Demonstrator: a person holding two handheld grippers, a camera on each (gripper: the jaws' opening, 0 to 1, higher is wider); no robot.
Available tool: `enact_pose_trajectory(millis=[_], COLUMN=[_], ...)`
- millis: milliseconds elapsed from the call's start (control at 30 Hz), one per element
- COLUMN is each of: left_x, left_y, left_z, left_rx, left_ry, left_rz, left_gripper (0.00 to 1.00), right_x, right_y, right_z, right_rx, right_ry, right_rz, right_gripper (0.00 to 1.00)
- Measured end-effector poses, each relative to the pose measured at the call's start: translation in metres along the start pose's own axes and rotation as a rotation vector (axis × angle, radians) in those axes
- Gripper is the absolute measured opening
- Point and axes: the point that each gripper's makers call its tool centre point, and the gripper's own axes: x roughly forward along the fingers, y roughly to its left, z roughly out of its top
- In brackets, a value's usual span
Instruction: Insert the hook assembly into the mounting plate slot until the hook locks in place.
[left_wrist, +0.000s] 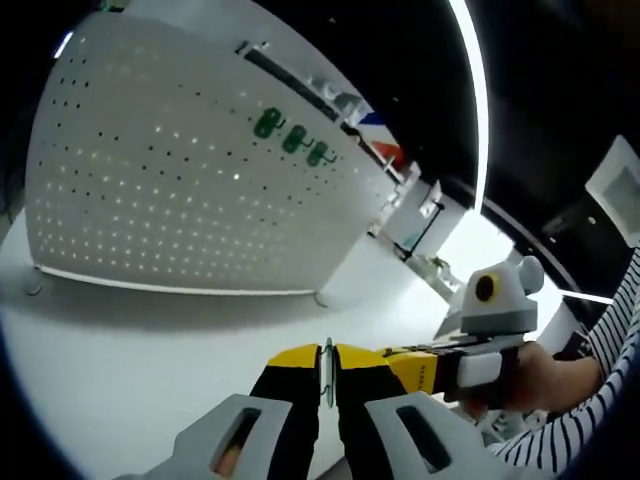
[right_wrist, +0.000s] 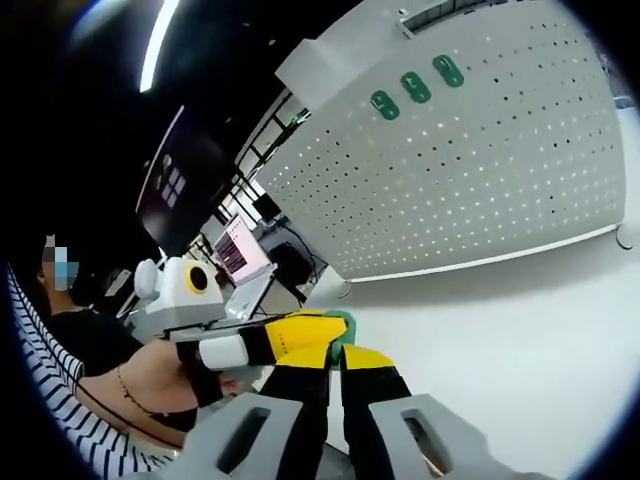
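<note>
Up against the back of the white table (left_wrist: 120, 370) stands the big white pegboard (left_wrist: 190, 170), upright, dotted with small holes, three green hooks (left_wrist: 291, 137) already seated in a row near its upper edge. Well in front of the pegboard and low in the left gripper view, the left gripper (left_wrist: 327, 385), black-and-yellow jaws drawn nearly together, pinching a thin green-edged hook piece (left_wrist: 328, 372) held edge-on between the tips. Coming in from the right at that same spot, the right gripper (left_wrist: 400, 365), its yellow tips pressed up beside the left gripper's, a hand (left_wrist: 545, 375) behind it and a striped sleeve (left_wrist: 590, 400) beyond. Over in the right gripper view, same pegboard (right_wrist: 470, 170) tilted across the top, green hooks (right_wrist: 415, 87) near its high corner, table (right_wrist: 520, 340) below. Well short of the pegboard, the right gripper (right_wrist: 335, 375) with jaws almost closed, a sliver of green (right_wrist: 340, 335) showing just above the tips; cannot tell whether this one truly grips the piece or merely touches it. Left gripper (right_wrist: 300, 335) crossing in from the left, meeting at that green piece, held by a hand (right_wrist: 165, 375). Behind the pegboard's left end, a lit screen (right_wrist: 240, 250).
</note>
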Motion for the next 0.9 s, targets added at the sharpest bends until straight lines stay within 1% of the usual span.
enact_pose_trajectory(millis=[100, 300, 467, 733, 900], left_x=[-0.001, -0.002, -0.003, -0.005, -0.006], left_y=[-0.002, -0.002, -0.002, -0.002, -0.001], left_z=[0.003, 0.007, 0.008, 0.012, 0.012], left_rx=[0.041, 0.080, 0.120, 0.129, 0.124], left_ry=[-0.007, -0.011, -0.013, -0.017, -0.016], left_rz=[0.002, 0.005, 0.018, 0.008, 0.010], left_gripper=[0.04, 0.04, 0.04, 0.05, 0.10], right_x=[0.000, 0.001, 0.001, 0.001, -0.001], right_y=[0.002, 0.005, 0.004, 0.002, -0.001], right_z=[0.003, 0.006, 0.007, 0.011, 0.013], right_rx=[-0.029, -0.104, -0.127, -0.173, -0.194], right_ry=[-0.004, -0.008, -0.009, -0.013, -0.020], right_rz=[-0.004, -0.015, -0.022, -0.044, -0.062], right_gripper=[0.00, 0.00, 0.00, 0.00, 0.00])
